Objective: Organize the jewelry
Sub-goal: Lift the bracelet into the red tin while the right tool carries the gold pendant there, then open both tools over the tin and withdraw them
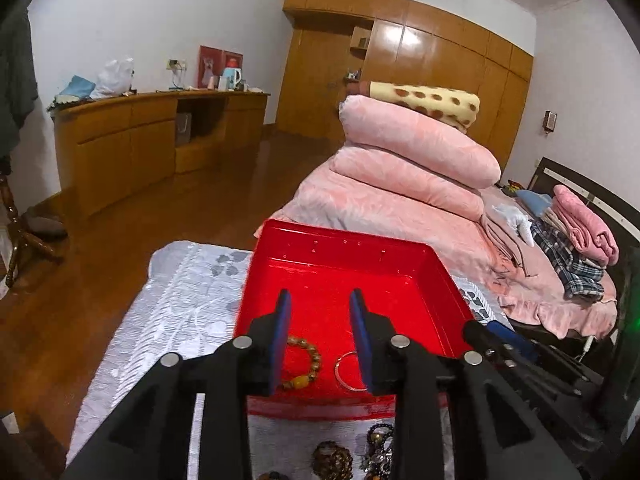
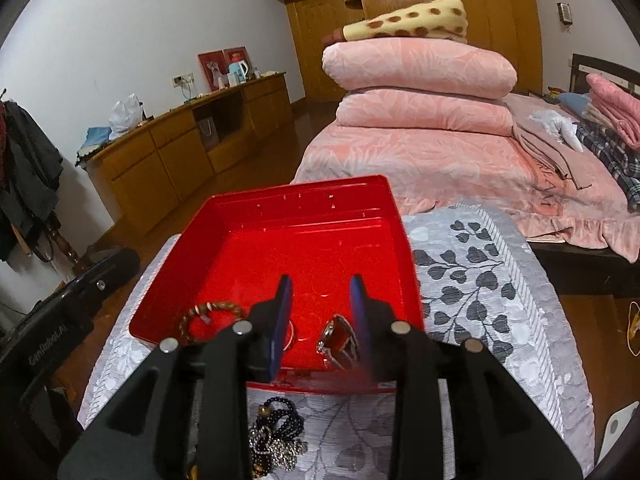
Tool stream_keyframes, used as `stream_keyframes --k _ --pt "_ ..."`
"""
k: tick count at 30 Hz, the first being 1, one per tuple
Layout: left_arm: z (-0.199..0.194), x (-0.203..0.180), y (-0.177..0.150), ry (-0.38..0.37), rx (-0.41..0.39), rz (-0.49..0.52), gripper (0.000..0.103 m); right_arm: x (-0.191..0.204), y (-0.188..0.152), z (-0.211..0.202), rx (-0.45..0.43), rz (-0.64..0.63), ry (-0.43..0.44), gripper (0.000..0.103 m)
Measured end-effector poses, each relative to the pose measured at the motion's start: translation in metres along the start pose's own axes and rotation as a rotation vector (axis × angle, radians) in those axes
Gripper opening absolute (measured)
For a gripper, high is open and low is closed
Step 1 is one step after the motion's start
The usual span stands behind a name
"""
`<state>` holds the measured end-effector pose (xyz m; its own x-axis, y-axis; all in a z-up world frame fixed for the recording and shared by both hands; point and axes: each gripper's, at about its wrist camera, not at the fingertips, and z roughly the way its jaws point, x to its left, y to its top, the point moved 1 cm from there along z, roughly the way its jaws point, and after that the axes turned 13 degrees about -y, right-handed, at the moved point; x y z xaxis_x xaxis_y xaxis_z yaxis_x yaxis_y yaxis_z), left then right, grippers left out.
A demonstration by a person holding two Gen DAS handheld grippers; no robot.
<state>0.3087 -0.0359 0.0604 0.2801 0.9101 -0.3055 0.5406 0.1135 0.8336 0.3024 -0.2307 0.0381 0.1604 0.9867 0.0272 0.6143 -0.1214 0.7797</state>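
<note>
A red tray (image 1: 360, 248) (image 2: 304, 196) stands on a table with a grey leaf-patterned cloth (image 2: 480, 280). In it lie a beaded bracelet with an amber bead (image 1: 306, 364) (image 2: 208, 312), a silver bangle (image 1: 348, 372) and a dark sparkly bracelet (image 2: 338, 340). My left gripper (image 1: 322, 300) is open and empty above the tray's near part. My right gripper (image 2: 320, 282) is open and empty above the sparkly bracelet. Loose bead strings and chains (image 2: 276, 436) (image 1: 360, 456) lie on the cloth in front of the tray.
A bed with stacked pink quilts (image 2: 420, 92) stands behind the table, with folded clothes (image 1: 572, 248) on it. A wooden sideboard (image 1: 140, 144) stands at the left wall. A chair with clothes (image 2: 28, 184) is at far left.
</note>
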Motion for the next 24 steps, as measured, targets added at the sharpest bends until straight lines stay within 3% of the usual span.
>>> stream_keyframes --k 7,15,20,24 --pt "-0.043 0.0 -0.031 0.062 -0.023 0.082 0.047 -0.017 -0.036 -0.037 -0.036 -0.013 0.003 0.039" --pt "-0.068 0.002 -0.094 0.102 0.091 0.093 0.058 -0.02 -0.107 -0.066 0.052 -0.041 0.041 0.039" --pt "-0.082 -0.001 -0.126 0.104 0.138 0.076 0.06 -0.002 -0.147 -0.081 0.1 -0.096 0.058 0.039" --pt "-0.089 0.0 -0.143 0.107 0.158 0.055 0.06 0.004 -0.159 -0.088 0.1 -0.125 0.034 0.039"
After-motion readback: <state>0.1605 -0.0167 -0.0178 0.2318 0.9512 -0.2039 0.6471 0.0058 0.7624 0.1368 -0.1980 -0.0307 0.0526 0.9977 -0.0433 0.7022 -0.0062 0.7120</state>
